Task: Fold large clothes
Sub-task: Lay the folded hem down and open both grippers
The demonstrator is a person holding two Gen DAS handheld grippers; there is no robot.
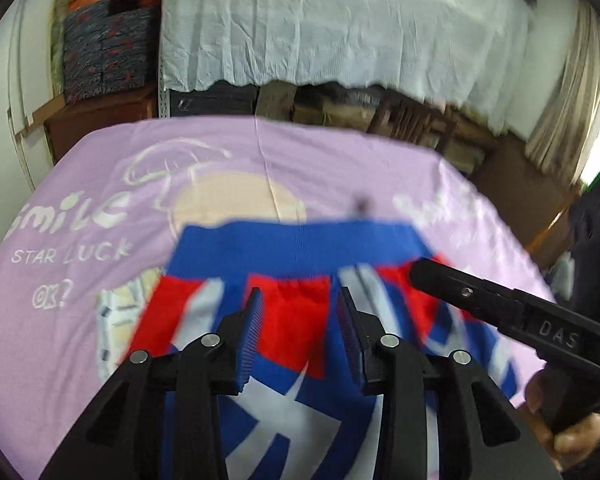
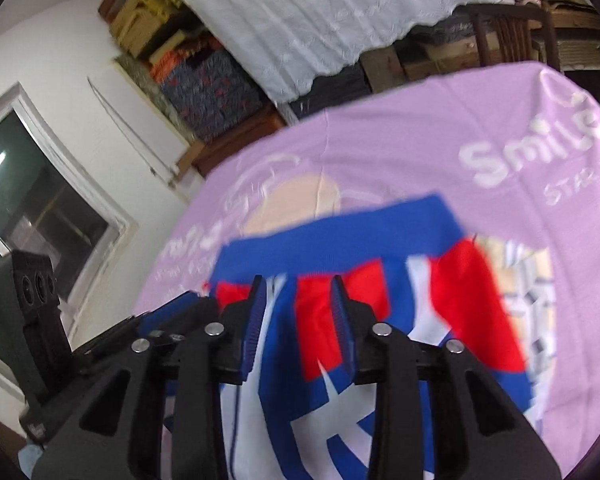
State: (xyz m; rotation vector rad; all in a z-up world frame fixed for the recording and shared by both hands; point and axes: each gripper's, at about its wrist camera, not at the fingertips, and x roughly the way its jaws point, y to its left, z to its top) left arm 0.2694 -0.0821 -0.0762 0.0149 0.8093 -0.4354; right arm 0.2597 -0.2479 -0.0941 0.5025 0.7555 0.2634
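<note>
On the purple sheet (image 1: 320, 160) lies the blue, red and white garment (image 1: 300, 248), its blue band at the far edge, spreading toward the near side under both grippers. Over it, the left gripper (image 1: 300, 300) hangs with fingers spread, pinching nothing. To its right, the right gripper (image 2: 299, 288) is likewise spread above the red patch. Beyond the sheet's far edge hangs a white cloth (image 1: 340, 20) over stacked boxes (image 1: 104, 48).
</note>
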